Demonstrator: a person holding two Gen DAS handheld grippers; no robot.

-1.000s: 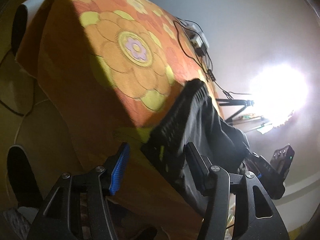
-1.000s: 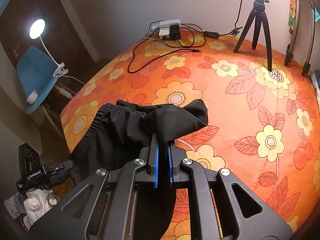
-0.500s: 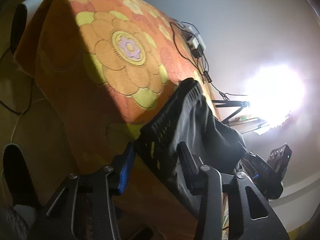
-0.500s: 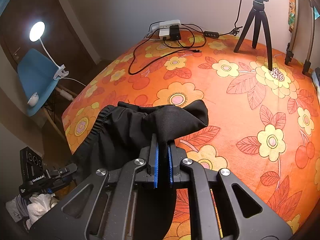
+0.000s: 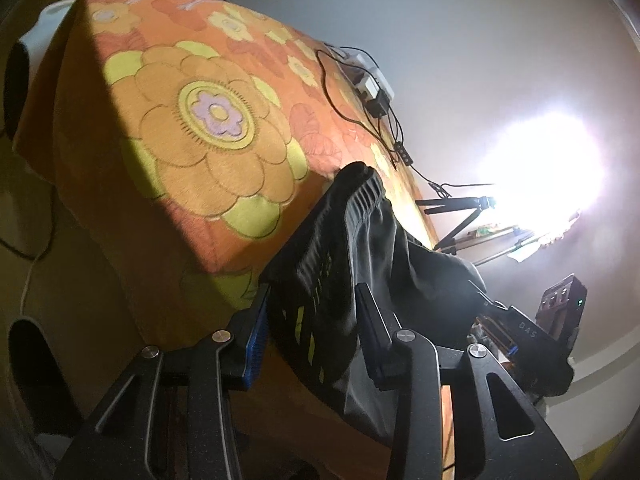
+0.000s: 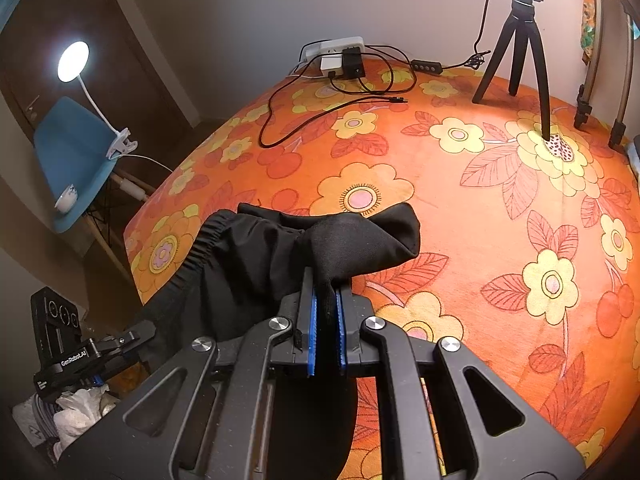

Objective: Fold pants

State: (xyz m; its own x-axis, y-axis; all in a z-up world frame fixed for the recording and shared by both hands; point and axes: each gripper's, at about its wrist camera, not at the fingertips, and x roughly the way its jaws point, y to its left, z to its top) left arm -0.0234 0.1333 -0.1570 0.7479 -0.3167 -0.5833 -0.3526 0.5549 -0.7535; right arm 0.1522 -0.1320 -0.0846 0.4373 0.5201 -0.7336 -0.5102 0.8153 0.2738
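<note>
The black pants (image 6: 256, 256) lie bunched at the near left corner of the orange flowered bed, partly hanging over its edge. My right gripper (image 6: 325, 312) is shut on a fold of the pants near their middle. In the left wrist view the elastic waistband end of the pants (image 5: 332, 256) hangs at the bed's corner. My left gripper (image 5: 312, 328) is open, its jaws on either side of that waistband, with the cloth between them. The left gripper also shows in the right wrist view (image 6: 92, 356), low at the bed's left edge.
A power strip with chargers and cables (image 6: 340, 60) lies at the bed's far side. A black tripod (image 6: 520, 40) with a bright lamp stands at the far right. A blue chair (image 6: 72, 156) with a clip lamp is off the left. White cloth (image 6: 80, 412) lies on the floor.
My left gripper has moved forward onto the waistband, so the cloth now sits between its open jaws. The right gripper has held its grip and barely moved.
</note>
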